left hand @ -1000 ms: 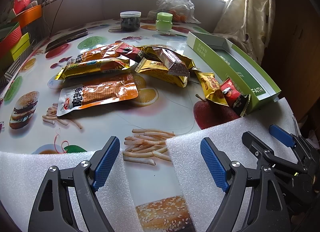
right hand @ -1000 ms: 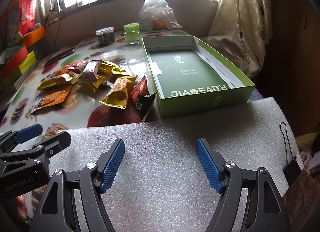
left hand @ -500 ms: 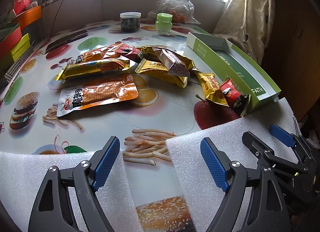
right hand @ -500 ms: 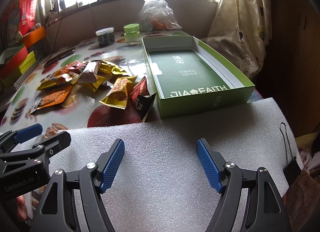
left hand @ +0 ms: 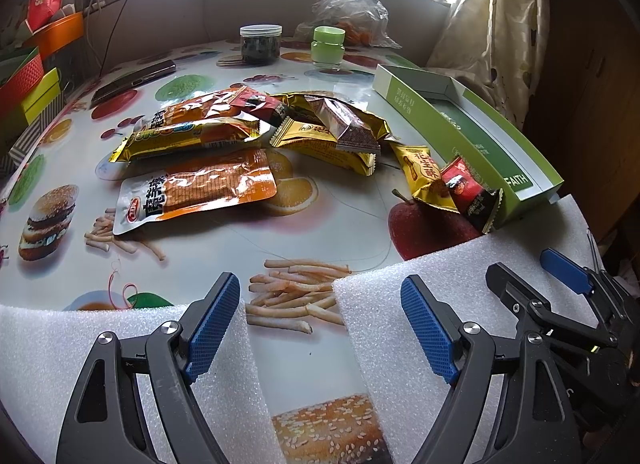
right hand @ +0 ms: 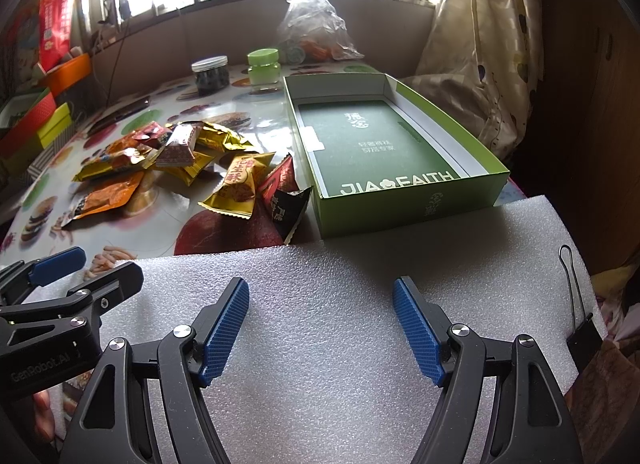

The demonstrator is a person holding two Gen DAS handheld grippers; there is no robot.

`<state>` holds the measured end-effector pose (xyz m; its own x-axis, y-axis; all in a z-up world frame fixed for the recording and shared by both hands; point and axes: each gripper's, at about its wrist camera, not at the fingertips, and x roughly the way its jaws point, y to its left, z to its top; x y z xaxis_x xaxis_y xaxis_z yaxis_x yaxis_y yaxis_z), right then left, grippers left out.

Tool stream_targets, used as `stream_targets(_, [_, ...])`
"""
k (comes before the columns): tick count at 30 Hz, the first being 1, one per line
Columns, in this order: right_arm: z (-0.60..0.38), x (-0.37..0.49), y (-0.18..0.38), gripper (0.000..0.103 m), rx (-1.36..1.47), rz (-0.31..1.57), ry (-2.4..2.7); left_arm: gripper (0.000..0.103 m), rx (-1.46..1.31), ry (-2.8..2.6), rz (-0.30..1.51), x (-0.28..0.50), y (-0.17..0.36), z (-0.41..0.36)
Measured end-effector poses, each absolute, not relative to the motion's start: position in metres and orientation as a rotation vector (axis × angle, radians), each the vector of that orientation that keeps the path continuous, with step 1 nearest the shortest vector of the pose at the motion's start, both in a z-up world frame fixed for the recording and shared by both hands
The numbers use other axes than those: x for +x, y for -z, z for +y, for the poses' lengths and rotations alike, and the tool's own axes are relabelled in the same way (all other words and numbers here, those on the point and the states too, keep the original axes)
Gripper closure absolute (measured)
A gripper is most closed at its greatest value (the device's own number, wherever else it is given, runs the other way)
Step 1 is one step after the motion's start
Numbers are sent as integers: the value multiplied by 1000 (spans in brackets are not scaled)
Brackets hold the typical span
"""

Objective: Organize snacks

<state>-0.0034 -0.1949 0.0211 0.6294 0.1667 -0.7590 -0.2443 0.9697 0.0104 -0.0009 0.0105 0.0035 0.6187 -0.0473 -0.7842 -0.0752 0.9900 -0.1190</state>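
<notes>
Left gripper [left hand: 320, 324]: jaws spread wide and empty, held low over the near table edge, one blue pad above each white foam sheet [left hand: 460, 264]; right gripper [right hand: 320, 324]: jaws likewise spread and empty, above the same foam, with the left gripper's body visible at the lower left of its view. Beyond the foam lies the printed tablecloth [left hand: 200, 264]; on it, a loose heap of snack packets [left hand: 248, 136], unsorted and overlapping; nearest the left gripper, an orange flat pouch [left hand: 192, 192]; nearest the box, a gold packet [right hand: 240, 184] and a red-and-black packet [right hand: 286, 200], the latter just beside the box wall. The green box [right hand: 400, 208] stands open to the right of the heap; no packet is seen inside it. By this evidence the task has not begun: every packet remains to be moved, presumably into the box. Behind the heap, a dark jar [left hand: 260, 44] and a green-lidded jar [left hand: 328, 46]. The lower packets of the heap are partly covered; the plastic bag [right hand: 312, 24] at the window has contents too indistinct to name.
</notes>
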Motion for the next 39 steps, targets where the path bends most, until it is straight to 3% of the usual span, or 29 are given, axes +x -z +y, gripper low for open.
stream_targets(24, [-197, 1, -26, 29, -100, 880, -243, 20, -138, -15, 919, 3, -1, 8])
stream_targets(39, [-173, 20, -57, 35, -93, 789, -369, 20, -249, -23, 901, 4, -20, 39])
